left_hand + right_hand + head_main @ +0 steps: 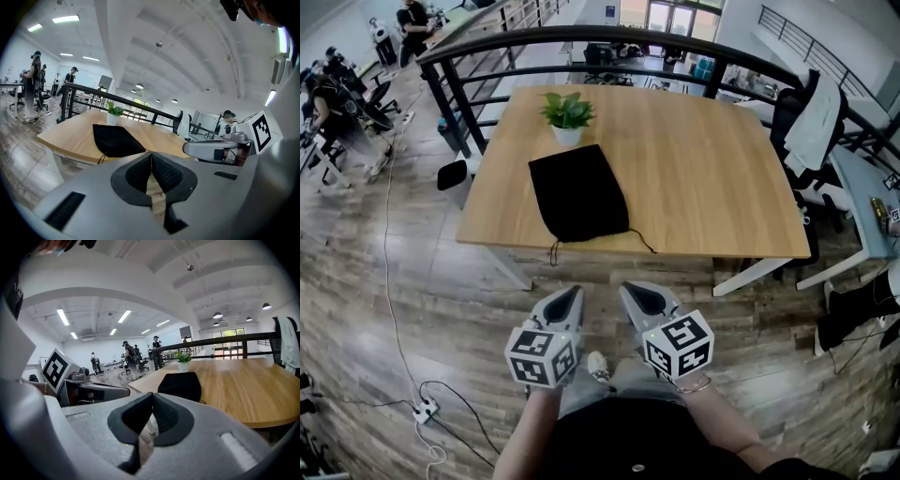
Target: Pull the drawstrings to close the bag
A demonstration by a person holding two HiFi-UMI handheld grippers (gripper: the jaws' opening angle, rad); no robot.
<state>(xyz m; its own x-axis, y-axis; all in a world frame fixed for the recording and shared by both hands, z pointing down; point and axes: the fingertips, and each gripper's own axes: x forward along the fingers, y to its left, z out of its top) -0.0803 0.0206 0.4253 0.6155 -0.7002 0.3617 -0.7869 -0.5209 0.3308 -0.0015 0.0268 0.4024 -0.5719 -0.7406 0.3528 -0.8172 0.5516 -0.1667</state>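
Down and to the left of the left gripper (573,292), on the wooden floor (412,309), lies a white power strip (425,409) with its cable trailing away. The left gripper is held low in front of the person, short of the near edge of the surface (712,178). Its jaws are pressed together with nothing between them, and its marker cube (542,354) sits on the person's side.

Ahead of both pairs of jaws, and well apart from them, the black bag (578,192) lies flat on the wooden surface with its mouth toward the near edge. In the left gripper view it shows a little left of the closed jaws; in the right gripper view it shows a little to their right. One drawstring (553,251) hangs down over the near edge, ahead of the left jaws. The other drawstring (643,241) curves across the wood to the right, ahead of the right jaws. Beyond the bag, a small potted plant (567,114) stands just beside the bag's far end, and a black railing (609,37) runs behind the surface.

The right gripper (630,291) is held just beside the left one, not touching it. Its jaws are also closed tight and hold nothing. Far to the right of the right jaws, a chair draped with a white garment (814,117) stands at the surface's right side.
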